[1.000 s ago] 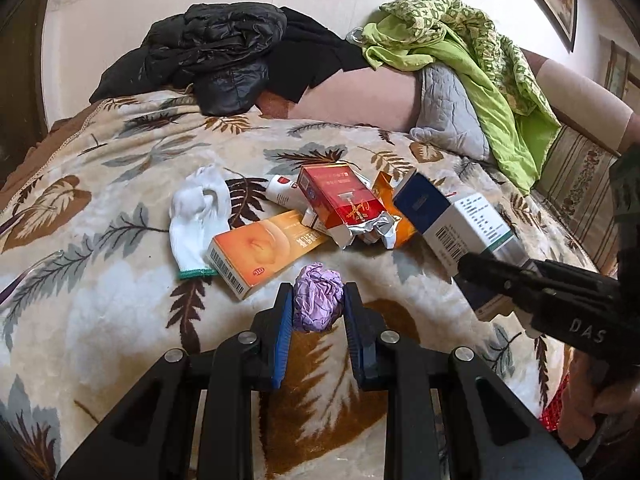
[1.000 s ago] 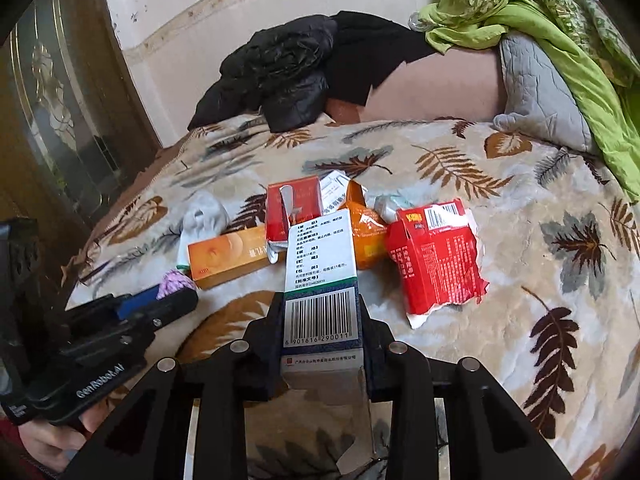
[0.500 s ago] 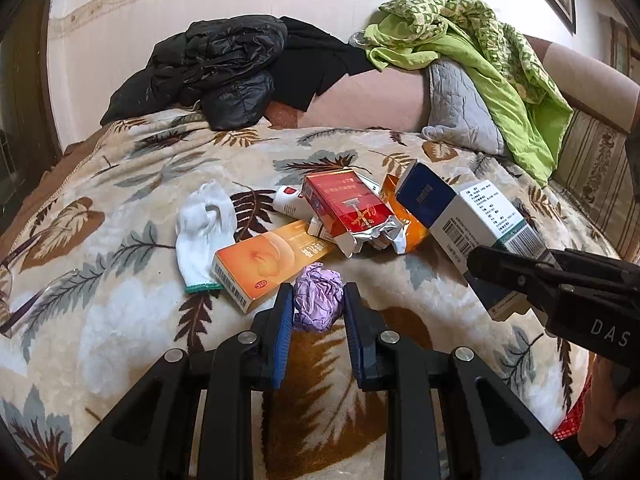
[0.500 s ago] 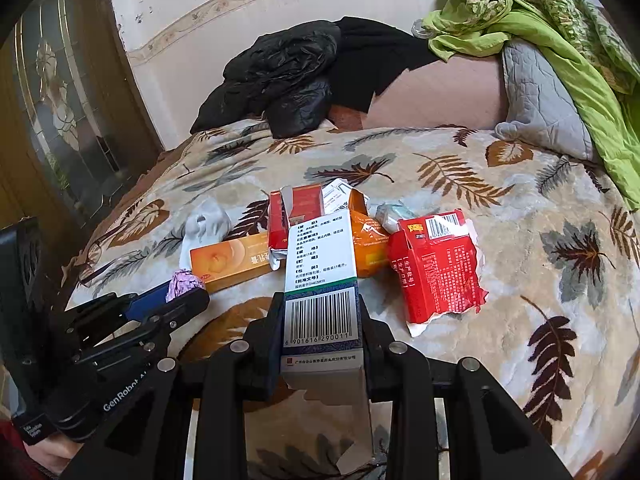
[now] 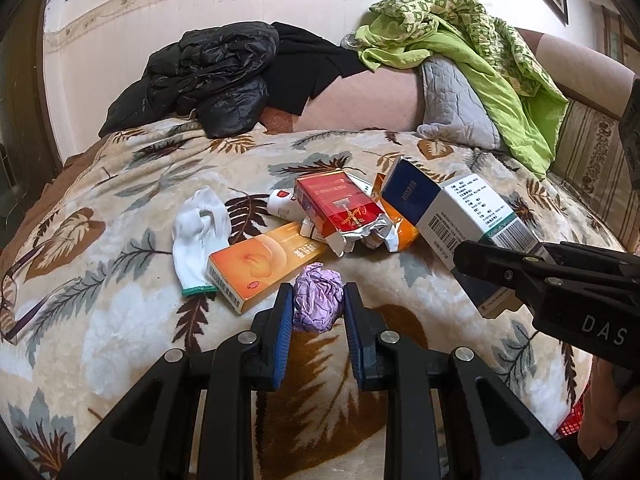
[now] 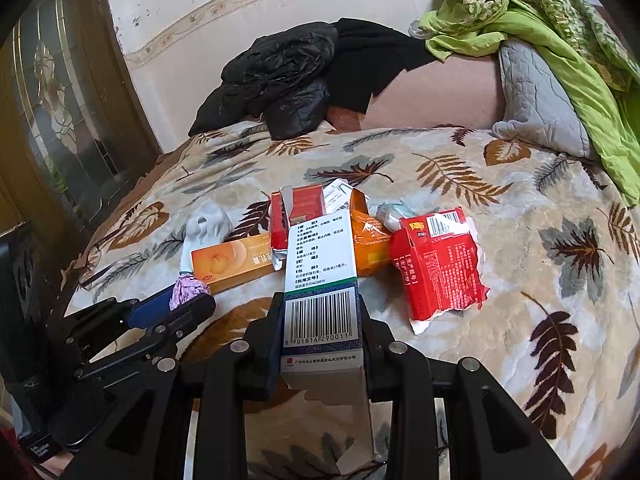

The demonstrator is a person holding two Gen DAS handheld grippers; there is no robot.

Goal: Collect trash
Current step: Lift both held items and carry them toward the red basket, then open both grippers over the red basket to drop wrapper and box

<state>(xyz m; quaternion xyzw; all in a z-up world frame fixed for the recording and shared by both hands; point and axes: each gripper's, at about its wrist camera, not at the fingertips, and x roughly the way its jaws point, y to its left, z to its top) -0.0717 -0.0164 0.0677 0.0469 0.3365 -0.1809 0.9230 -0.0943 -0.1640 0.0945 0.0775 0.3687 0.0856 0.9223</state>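
White box (image 6: pixel 320 280) — long axis lies along right gripper's (image 6: pixel 319 320) fingers.

Your right gripper (image 6: pixel 320 312) clamped on a white barcoded box (image 6: pixel 320 276), your left gripper (image 6: pixel 182 306) beside it pinching a purple crumpled wad (image 6: pixel 187 287), orange carton (image 6: pixel 232 261) and torn red packet (image 6: pixel 438 262) on the leaf-print blanket (image 6: pixel 520 216).
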